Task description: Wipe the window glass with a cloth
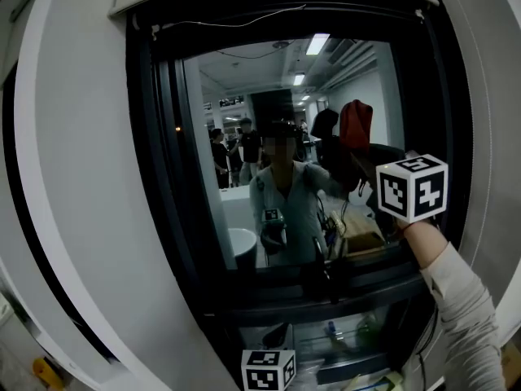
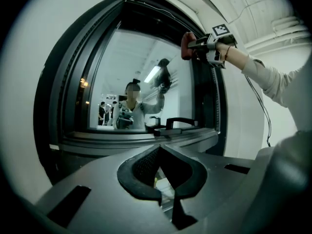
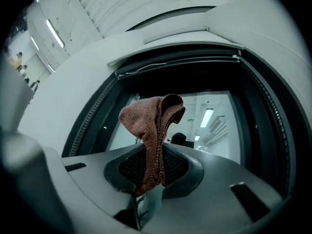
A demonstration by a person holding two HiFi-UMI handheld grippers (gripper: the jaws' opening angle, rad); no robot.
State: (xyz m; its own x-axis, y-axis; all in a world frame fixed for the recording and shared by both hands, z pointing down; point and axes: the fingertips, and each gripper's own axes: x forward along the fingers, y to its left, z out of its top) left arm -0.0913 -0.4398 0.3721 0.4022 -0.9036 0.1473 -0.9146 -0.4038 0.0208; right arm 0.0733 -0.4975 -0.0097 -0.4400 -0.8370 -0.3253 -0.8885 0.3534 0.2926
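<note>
- Low and to the left, the left tongs (image 2: 167,195) point at the window sill. We see their dark pads pressed together with nothing between them.
- The window glass (image 1: 244,80) sits in a dark frame (image 1: 155,177) set into a pale wall (image 1: 77,177). It mirrors a lit room and the person holding the tongs.
- A black handle (image 2: 180,122) lies along the sill at the lower right of the glass.
- On the right, the right tongs (image 3: 148,179) are raised high and clamped on a reddish-brown cloth (image 3: 151,123). Its loose end stands up above the pads.
- The left gripper view shows the cloth near the upper right corner of the glass, beside the frame. We cannot tell whether it touches the pane.
</note>
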